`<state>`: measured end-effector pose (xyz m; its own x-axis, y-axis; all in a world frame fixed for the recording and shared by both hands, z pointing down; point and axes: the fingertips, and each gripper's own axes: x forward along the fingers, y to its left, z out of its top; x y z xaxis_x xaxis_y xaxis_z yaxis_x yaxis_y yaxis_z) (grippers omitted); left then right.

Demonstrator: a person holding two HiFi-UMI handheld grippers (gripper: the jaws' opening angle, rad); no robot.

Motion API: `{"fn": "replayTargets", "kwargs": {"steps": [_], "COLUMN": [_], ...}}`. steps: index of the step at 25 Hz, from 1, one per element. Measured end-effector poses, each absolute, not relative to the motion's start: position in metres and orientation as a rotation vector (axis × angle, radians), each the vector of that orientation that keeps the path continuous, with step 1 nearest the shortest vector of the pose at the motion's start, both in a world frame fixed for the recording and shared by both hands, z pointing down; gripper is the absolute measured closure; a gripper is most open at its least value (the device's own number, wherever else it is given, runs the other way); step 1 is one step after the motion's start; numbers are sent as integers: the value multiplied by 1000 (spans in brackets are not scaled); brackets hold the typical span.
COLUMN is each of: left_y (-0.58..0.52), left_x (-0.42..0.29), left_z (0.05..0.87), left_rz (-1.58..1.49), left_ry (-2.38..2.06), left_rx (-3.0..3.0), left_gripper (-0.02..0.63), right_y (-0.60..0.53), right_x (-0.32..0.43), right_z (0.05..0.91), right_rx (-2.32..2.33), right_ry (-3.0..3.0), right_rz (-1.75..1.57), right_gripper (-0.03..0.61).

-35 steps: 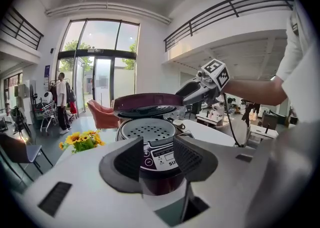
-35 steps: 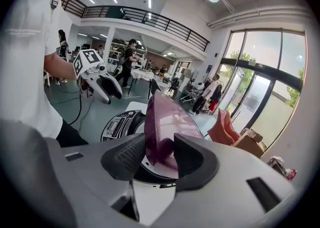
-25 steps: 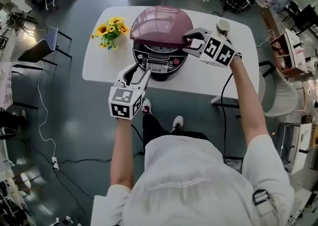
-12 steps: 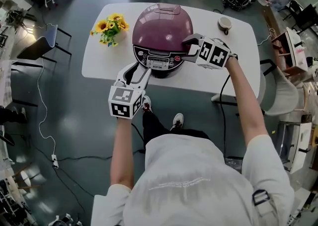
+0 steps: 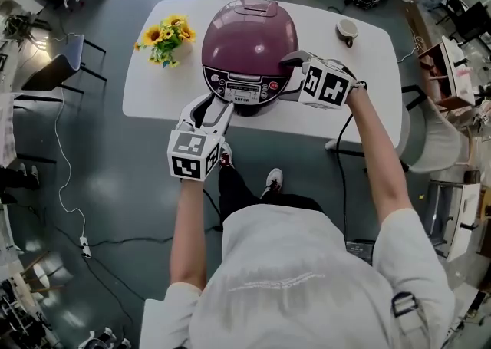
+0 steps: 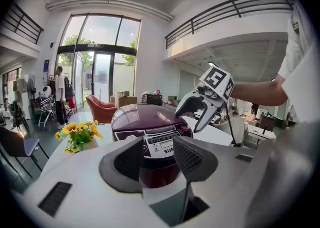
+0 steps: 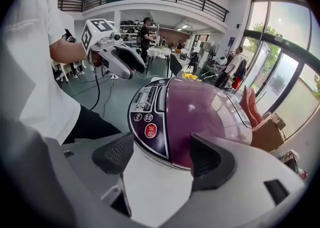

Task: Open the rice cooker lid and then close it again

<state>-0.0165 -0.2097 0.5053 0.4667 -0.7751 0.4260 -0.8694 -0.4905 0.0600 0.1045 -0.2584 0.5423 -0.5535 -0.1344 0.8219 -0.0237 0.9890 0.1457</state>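
Glossy purple domed rice-cooker lid [image 5: 249, 33], raised before, is now shut. Beside it the right gripper [image 5: 290, 75] has just been opening its jaws, now wide and empty. The left gripper [image 5: 211, 106] gapes empty. Small white cup [image 5: 347, 31] shows in the head view only.

the right gripper [image 5: 288, 75] is covering the right flank of the rice cooker [image 5: 249, 33] in the head view, and the print on its panel [image 5: 244, 90] is coming out too small to read there. the jaws of the left gripper [image 6: 158, 158] are hiding the cooker's base in that gripper's own view. the small round thing [image 5: 347, 30] on the table [image 5: 157, 94] is looking too small to name.
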Motion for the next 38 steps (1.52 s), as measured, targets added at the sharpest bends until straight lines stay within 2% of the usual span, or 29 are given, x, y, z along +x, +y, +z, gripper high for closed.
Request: {"fn": "replayTargets", "kwargs": {"steps": [27, 38], "left_y": [-269, -316], "left_x": [-16, -11], "left_z": [504, 514], "left_rz": [503, 901], "left_ry": [-1307, -1097], "left_rx": [2478, 2586], "left_gripper": [413, 413], "right_y": [-253, -257], "right_x": [105, 103], "right_z": [546, 540], "right_rx": [31, 38], "right_ry": [-2026, -2010], "right_rz": [-59, 32], "right_gripper": [229, 253]}}
